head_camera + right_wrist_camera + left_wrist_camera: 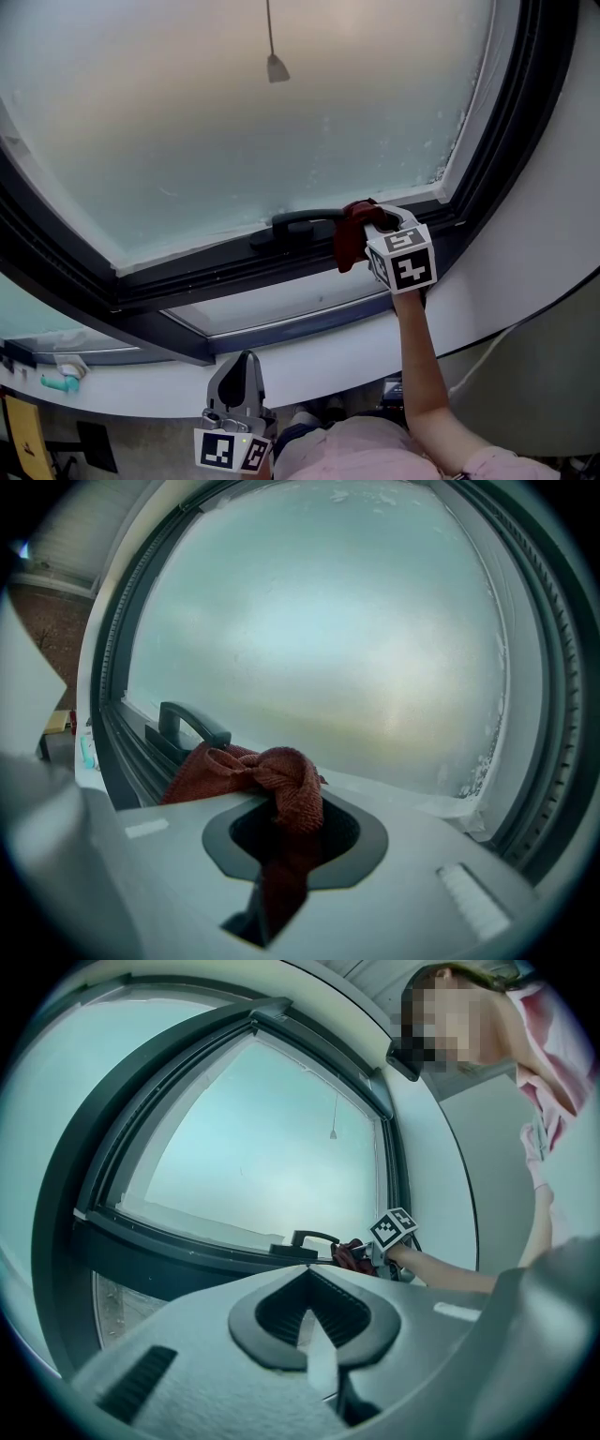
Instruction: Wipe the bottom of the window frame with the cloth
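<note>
A dark red cloth (352, 235) hangs bunched in my right gripper (373, 217), which is shut on it and held against the bottom of the dark window frame (234, 269). The cloth (272, 778) lies just right of the black window handle (302, 222). From the left gripper view the cloth (349, 1253) and the right gripper's marker cube (395, 1229) show far off at the sill. My left gripper (246, 367) hangs low near the person's body, well below the frame, its jaws closed with nothing between them.
Frosted glass (234, 122) fills the window, with a pull cord (275, 56) hanging before it. A white sill (309, 352) runs under the frame. A teal object (58, 382) sits at the far left. The handle (187, 726) juts out left of the cloth.
</note>
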Demonstrator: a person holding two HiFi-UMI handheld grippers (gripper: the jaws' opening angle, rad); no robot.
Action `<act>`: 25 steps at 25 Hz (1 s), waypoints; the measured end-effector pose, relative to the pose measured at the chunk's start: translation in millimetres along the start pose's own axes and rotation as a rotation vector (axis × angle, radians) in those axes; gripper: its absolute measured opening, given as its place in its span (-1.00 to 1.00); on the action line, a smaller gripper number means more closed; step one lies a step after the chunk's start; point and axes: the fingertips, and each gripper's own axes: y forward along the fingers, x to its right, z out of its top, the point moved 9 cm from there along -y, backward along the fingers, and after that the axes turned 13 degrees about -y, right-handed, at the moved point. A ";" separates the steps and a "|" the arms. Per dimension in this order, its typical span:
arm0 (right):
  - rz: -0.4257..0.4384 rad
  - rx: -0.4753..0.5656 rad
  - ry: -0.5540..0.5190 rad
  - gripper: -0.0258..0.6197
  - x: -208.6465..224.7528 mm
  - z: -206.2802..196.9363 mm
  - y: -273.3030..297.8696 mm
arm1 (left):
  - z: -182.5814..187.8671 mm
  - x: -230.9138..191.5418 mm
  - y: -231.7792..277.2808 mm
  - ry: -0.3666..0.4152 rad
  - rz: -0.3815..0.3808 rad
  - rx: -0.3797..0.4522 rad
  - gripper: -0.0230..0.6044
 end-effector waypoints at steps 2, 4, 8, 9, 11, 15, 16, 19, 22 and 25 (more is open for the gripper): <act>0.001 0.012 -0.008 -0.74 1.9 -0.6 -0.2 | -4.7 3.4 2.4 0.003 0.004 0.003 -0.92; 0.006 0.022 -0.016 -0.74 3.1 -1.4 0.0 | -8.6 7.8 4.6 0.003 0.003 0.007 -0.92; 0.017 0.019 -0.011 -0.74 7.7 -5.6 -2.2 | -11.3 15.9 5.2 0.006 0.004 0.010 -0.92; 0.019 0.019 -0.009 -0.74 8.5 -6.0 -2.6 | -10.8 16.5 4.9 0.008 0.007 0.012 -0.92; 0.024 0.020 -0.007 -0.74 10.1 -6.6 -3.0 | -10.1 17.0 4.7 0.010 0.015 0.020 -0.92; 0.030 0.023 -0.009 -0.74 15.5 -8.4 -3.2 | -10.2 20.5 5.0 0.008 0.022 0.036 -0.92; 0.030 0.023 -0.009 -0.74 16.4 -9.0 -3.5 | -10.2 21.6 4.9 0.009 0.022 0.038 -0.92; 0.031 0.026 -0.008 -0.74 17.1 -9.6 -3.8 | -10.6 22.9 3.9 0.006 0.025 0.043 -0.92; 0.030 0.031 -0.010 -0.74 18.2 -10.6 -4.5 | -11.3 23.7 1.1 0.005 0.032 0.046 -0.92; 0.028 0.031 -0.002 -0.74 21.9 -13.4 -5.2 | -10.7 24.2 -1.4 0.009 0.042 0.051 -0.92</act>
